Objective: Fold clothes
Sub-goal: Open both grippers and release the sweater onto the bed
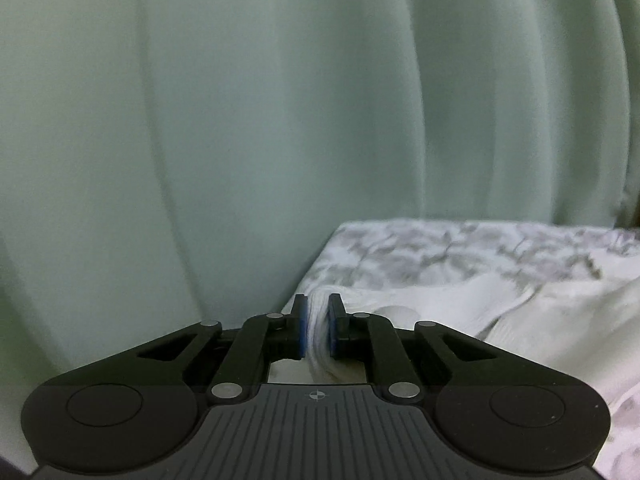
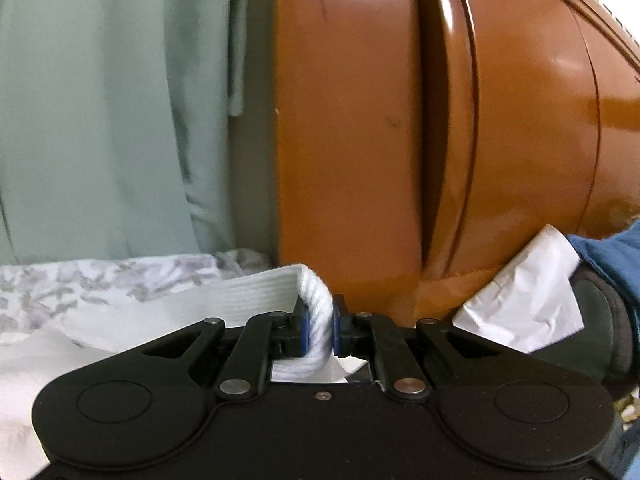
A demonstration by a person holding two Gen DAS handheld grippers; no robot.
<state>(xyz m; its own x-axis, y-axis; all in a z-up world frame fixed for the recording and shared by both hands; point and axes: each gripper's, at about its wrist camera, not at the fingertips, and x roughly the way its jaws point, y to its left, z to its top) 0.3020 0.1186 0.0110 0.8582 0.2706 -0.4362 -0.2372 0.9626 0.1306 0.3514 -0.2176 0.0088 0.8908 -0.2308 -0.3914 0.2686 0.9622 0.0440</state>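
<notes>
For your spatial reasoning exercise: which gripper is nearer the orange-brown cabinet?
Right. The right gripper sits just before the orange-brown cabinet; the left gripper faces the green curtain.

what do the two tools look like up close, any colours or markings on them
Both are black plastic two-finger linkages with silver rivet pins, round discs on each side and blue pads on the fingertips. The left tool has a grey ribbed base plate with a small crosshair mark. The right tool has a plain black base with one small screw. No cables or sleeves show.
</notes>
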